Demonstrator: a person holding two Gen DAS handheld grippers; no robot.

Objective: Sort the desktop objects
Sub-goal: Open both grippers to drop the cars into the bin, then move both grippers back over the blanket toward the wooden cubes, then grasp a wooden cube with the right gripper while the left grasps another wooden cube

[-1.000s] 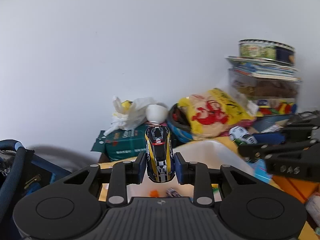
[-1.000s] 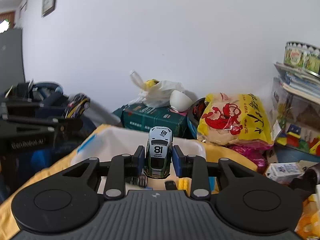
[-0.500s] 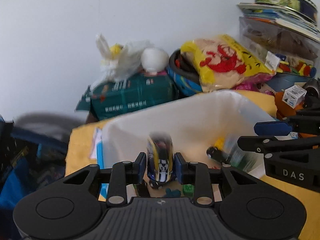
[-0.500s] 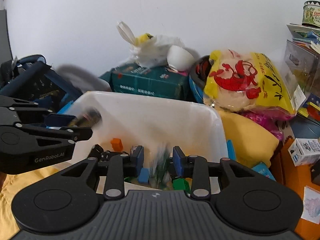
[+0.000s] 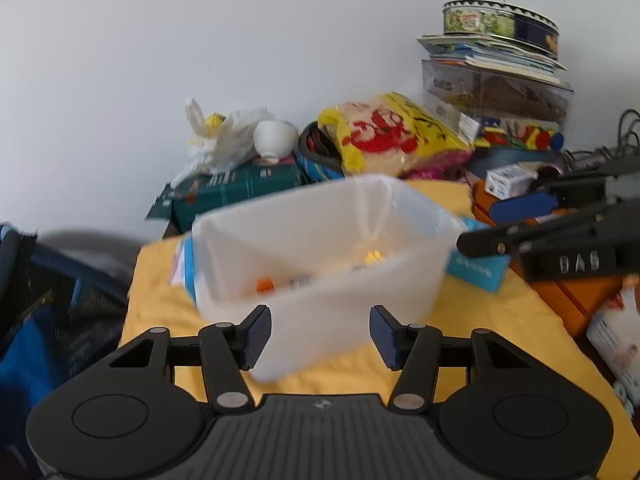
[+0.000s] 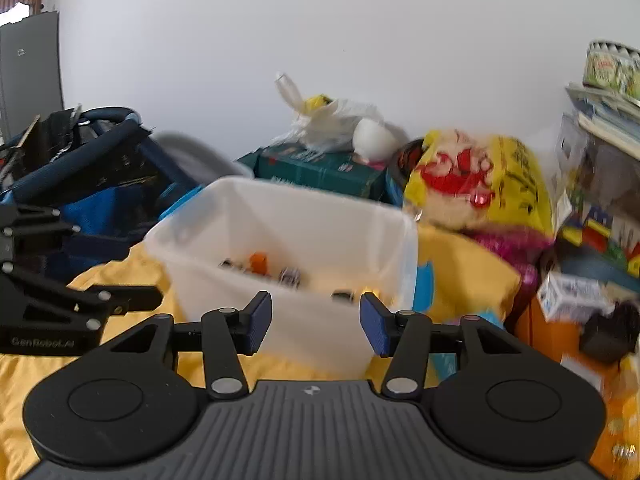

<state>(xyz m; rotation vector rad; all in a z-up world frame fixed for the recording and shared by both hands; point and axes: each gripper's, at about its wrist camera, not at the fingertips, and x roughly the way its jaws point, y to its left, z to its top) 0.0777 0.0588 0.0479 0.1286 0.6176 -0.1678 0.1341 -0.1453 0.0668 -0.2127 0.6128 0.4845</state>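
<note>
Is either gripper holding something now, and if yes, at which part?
Nothing is held. The left gripper and the right gripper have just been opening, with nothing between their pads, in front of the white bin.

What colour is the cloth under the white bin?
Yellow cloth, clearest in the left wrist view around the white bin.

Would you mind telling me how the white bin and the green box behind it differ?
The white bin is translucent and open-topped, with small toys showing inside; the green box is opaque, dark and printed. The bin stands on the yellow cloth, nearer the cameras; the box sits further back by the wall. A white plastic bag rests on the box; nothing covers the bin. Both are rectangular.
</note>
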